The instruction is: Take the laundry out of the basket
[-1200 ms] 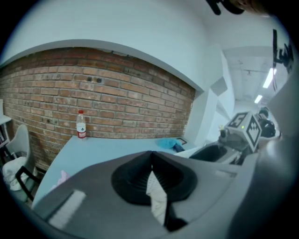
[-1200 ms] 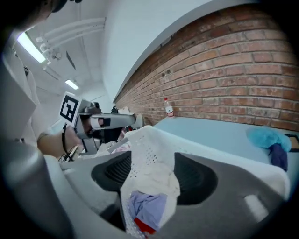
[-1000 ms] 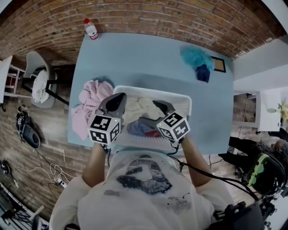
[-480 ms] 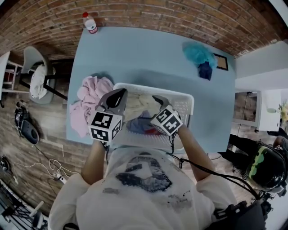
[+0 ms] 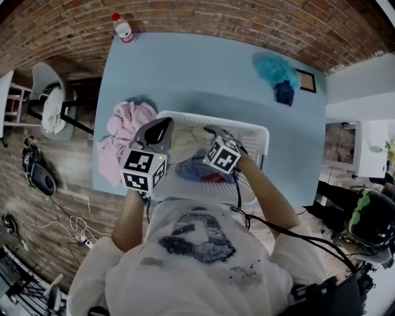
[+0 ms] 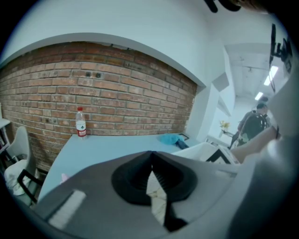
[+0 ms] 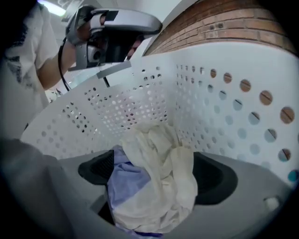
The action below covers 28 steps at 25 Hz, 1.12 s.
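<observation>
1. Right gripper (image 7: 154, 175): jaws wide apart, just been opening, down inside the white basket (image 5: 262, 139). Cream cloth (image 7: 161, 154) and blue cloth (image 7: 122, 179) lie between them, not pinched.
2. Left gripper (image 6: 150, 156): jaws closed together, at the basket's left rim.
3. Bottle (image 5: 123, 28), red cap, at the far edge of the table (image 5: 203, 68); label print illegible.

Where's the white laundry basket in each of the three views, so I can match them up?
Head view: the white laundry basket is at centre, on the blue table.
Left gripper view: only a white corner of it, right of centre and low.
Right gripper view: its perforated wall fills the middle, behind the cream cloth.
Shared landmark: the brick wall beyond the table.
</observation>
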Available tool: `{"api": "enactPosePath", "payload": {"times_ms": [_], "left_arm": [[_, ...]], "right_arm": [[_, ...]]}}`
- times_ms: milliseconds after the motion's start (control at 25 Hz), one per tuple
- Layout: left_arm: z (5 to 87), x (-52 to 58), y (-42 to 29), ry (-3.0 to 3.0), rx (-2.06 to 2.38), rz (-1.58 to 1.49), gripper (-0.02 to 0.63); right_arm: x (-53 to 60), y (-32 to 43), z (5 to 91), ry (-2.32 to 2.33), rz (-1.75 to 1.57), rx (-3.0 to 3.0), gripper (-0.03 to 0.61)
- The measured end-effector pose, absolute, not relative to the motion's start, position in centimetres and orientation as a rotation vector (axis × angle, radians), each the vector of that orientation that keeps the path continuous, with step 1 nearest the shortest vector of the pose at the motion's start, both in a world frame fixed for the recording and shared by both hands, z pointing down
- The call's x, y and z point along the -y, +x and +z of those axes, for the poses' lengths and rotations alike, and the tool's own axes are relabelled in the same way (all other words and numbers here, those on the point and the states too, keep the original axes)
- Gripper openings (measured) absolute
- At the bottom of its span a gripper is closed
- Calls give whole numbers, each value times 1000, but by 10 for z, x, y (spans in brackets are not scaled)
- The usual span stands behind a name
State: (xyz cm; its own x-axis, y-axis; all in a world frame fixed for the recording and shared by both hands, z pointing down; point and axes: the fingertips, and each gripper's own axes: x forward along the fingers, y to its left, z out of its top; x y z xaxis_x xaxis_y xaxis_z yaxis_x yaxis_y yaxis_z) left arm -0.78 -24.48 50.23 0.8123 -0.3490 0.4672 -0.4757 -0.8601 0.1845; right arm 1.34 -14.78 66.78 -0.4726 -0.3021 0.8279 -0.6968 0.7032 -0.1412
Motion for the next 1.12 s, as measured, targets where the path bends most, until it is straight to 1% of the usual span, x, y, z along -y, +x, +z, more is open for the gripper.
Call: {"api": "enactPosePath", "payload": {"times_ms": [360,800,1000,1120], "left_arm": [[504,244,-11,2695,623,633,-11],[501,248,-11,2688,637,613,-9],[502,248,-15,2677,639,610,-11],[503,246,-17,2673,635,604,-10]], "right_arm": [[124,9,725,556,469,1959,525],[114,-1,743,530,500,1916,518],[111,-4,741,493,535,1922,443],[107,-7,738,457,550,1937,350]]}}
